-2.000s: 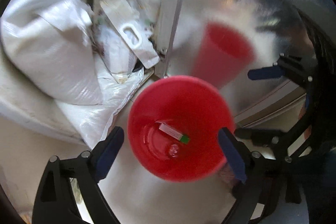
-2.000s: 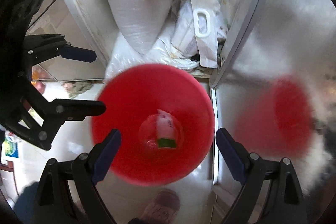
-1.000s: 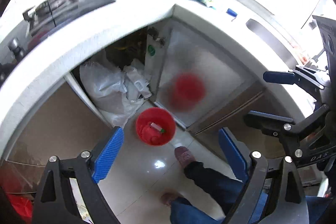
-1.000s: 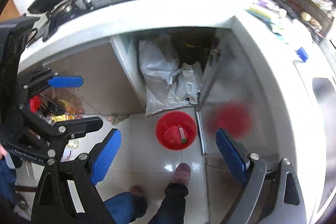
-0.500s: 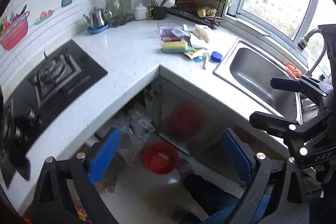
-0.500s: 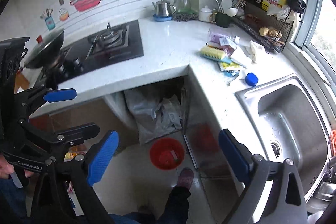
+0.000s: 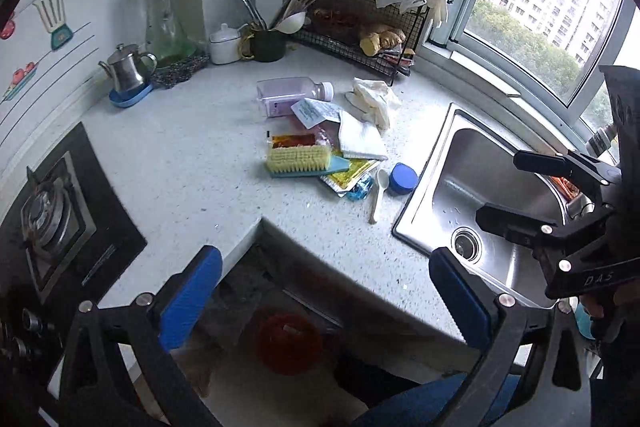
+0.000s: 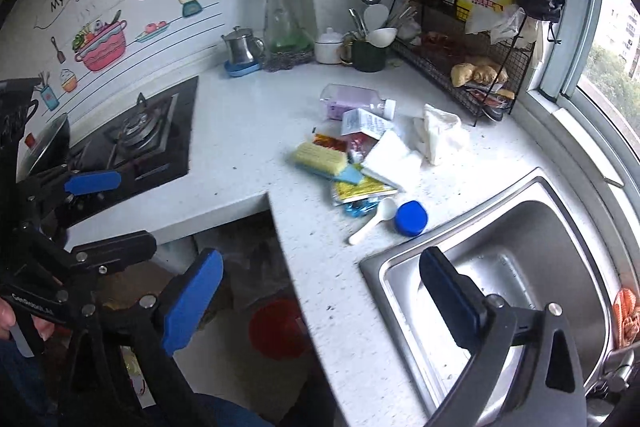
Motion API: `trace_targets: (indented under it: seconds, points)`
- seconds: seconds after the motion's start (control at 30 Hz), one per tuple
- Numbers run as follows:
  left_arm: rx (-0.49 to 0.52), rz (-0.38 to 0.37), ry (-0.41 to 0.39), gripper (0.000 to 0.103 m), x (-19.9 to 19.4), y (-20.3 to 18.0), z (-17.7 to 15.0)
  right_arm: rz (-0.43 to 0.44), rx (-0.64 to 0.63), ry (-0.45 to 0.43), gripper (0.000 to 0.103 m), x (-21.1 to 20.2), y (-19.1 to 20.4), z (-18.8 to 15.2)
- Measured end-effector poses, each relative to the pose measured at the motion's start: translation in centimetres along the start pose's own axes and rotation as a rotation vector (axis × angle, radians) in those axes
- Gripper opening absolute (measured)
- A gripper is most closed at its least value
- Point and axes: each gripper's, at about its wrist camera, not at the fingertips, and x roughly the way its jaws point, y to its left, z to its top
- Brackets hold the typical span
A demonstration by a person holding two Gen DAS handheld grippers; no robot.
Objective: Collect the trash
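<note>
A red bin [image 7: 288,343] stands on the floor below the counter corner, with a small white item inside; the right wrist view shows the red bin [image 8: 276,327] too. Litter lies on the worktop: a pink bottle [image 7: 288,95], crumpled white tissue [image 7: 374,99], a folded napkin [image 7: 360,141], a yellow wrapper [image 7: 348,175], a plastic spoon [image 7: 378,193] and a blue cap [image 7: 403,178]. My left gripper [image 7: 326,287] hangs open above the counter edge, nothing between its pads. My right gripper [image 8: 320,291] is over the sink's near corner, its jaws still opening and empty.
A steel sink [image 7: 480,187] lies to the right, a gas hob [image 7: 52,215] to the left. A yellow scrub brush [image 7: 300,159] rests among the litter. A wire rack [image 7: 360,39] of bottles, a kettle [image 7: 128,71] and a utensil cup [image 7: 268,45] line the back wall. A person's legs show below.
Both grippers rose from just over the red bin at floor level to above the worktop. The views swung from the bin and cupboard up to the counter, and both jaws widened slightly.
</note>
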Motion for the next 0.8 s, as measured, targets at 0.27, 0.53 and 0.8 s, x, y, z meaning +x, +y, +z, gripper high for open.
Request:
trace_targets:
  seconds: [0.27,0.53,0.8]
  points:
    - [0.058,0.024,0.061,0.103,6.2,-0.9,5.1,-0.053,0.018,0.095,0.102,5.0,-6.1,2.2]
    - [0.024,0.012,0.165,0.103,12.3,0.8,6.9,-0.08,-0.04,0.201,0.102,11.1,-8.5,2.4]
    - [-0.004,0.013,0.254,0.103,16.5,3.2,7.9,-0.04,-0.042,0.317,0.102,15.8,-9.8,1.5]
